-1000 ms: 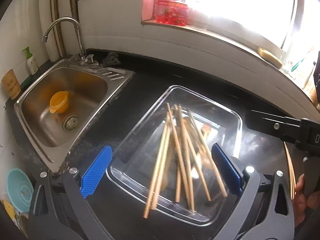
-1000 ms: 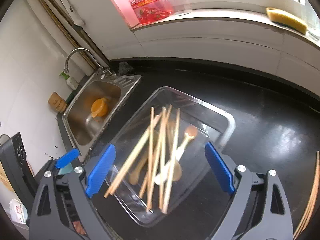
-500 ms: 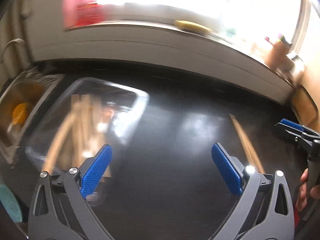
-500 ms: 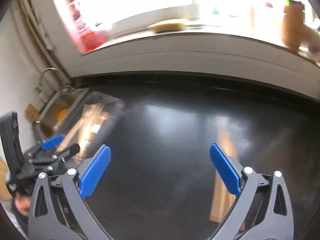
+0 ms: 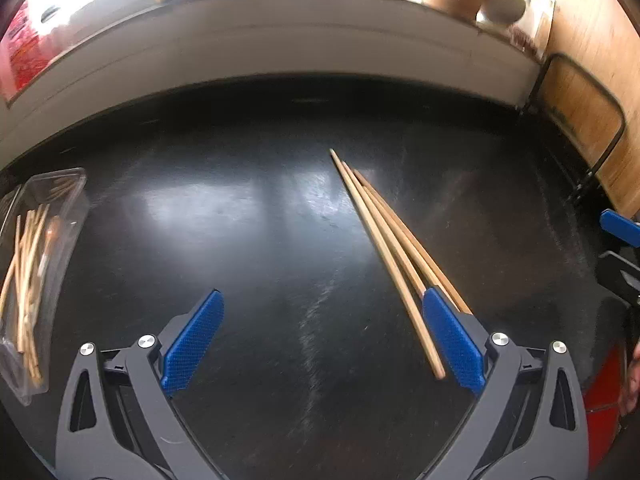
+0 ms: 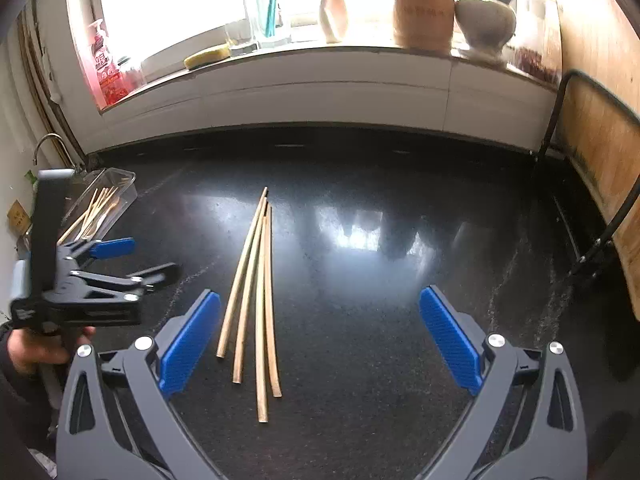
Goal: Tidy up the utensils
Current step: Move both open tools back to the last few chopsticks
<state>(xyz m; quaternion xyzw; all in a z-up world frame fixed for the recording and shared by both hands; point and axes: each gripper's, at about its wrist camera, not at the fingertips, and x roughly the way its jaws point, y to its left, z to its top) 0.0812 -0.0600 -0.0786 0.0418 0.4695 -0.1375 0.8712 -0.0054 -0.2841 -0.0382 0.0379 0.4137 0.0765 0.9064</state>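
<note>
while both tools hang wide and empty:
chopsticks [image 6: 252,300]: loose on counter [image 6: 380,280], long axis 6-to-12
right gripper [image 6: 320,340]: nearer; sticks at 11 o'clock, beside left pad
left gripper [image 5: 320,340]: sticks at 1 o'clock
tray [image 6: 120,184]: probably the goal, 10 o'clock

Wood, plastic and polished stone

A glossy black speckled counter [image 6: 400,208] is seen, with window light mirrored in it; pale matt wooden chopsticks [image 6: 256,288] are laid on it. A clear glossy plastic tray [image 5: 60,216] is filled with more wooden sticks. Matt grey plastic arms and blue textured pads [image 6: 448,340] are shown on both grippers. A wooden board [image 6: 600,136] is framed by a black metal rack [image 6: 558,108]
</note>
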